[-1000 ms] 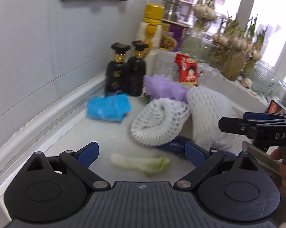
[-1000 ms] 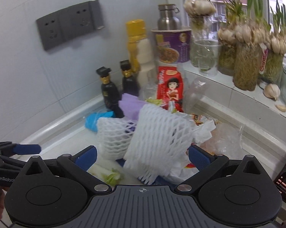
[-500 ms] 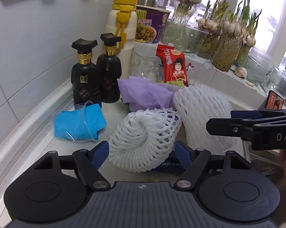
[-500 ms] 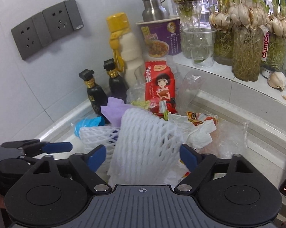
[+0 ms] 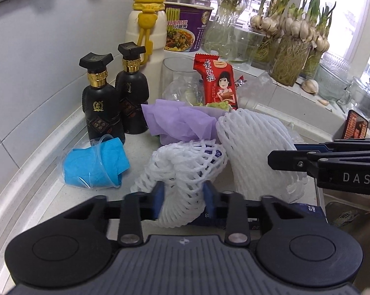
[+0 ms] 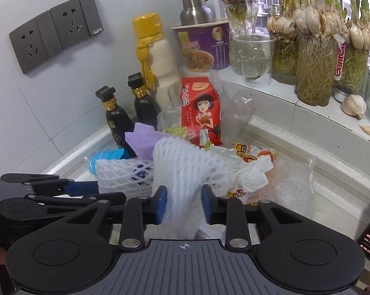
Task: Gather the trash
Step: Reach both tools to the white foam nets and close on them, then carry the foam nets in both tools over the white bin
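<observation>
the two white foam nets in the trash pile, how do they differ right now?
The lower foam net, pinched by the closing left tool, lies low, its mesh stretched open over a dark blue packet. The taller foam net, pinched by the closing right tool, stands higher and looks denser, with nothing showing through. The lower foam net sits nearer the blue-stuffed plastic cup. Both are white fruit sleeves on the counter.

The letters "DAS" stand in white on the right gripper [image 5: 283,158]. A jar of garlic sprouts [image 6: 315,71] carries a red label reading "Gam".

Bottles [image 5: 104,98] blocking back; counter [image 5: 49,196] free at left.
</observation>
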`<action>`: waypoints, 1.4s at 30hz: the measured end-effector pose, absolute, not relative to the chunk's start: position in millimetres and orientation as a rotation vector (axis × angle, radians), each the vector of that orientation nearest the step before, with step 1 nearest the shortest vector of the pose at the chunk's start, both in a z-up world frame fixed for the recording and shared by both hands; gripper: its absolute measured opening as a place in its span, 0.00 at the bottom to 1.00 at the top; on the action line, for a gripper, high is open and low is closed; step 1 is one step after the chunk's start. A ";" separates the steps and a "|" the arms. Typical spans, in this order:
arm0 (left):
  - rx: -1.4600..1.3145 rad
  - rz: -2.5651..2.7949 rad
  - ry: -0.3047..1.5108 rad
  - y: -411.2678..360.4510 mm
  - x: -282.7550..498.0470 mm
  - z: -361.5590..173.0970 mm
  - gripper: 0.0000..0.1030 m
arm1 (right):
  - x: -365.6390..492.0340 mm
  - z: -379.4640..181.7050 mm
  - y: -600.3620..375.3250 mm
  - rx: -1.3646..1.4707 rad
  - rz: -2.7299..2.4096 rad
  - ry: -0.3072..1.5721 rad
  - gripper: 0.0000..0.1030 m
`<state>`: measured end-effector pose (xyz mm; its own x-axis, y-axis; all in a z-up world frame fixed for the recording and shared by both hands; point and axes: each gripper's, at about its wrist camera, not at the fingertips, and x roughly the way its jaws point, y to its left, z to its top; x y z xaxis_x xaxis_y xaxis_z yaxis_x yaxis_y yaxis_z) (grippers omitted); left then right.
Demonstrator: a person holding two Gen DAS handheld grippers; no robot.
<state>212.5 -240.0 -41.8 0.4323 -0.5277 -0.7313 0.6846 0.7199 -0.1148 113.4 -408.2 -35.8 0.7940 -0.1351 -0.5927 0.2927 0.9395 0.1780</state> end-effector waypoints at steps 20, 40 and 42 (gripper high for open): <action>0.200 -0.644 0.801 -201.2 190.0 1.4 0.09 | 93.4 1.3 -385.8 0.250 -0.209 0.540 0.09; 0.086 -0.468 0.767 -103.7 141.8 41.9 0.09 | 77.3 33.5 -305.0 0.194 -0.047 0.522 0.09; 0.065 -0.448 0.767 -90.4 135.4 43.6 0.09 | 76.9 33.5 -293.2 0.187 -0.022 0.528 0.09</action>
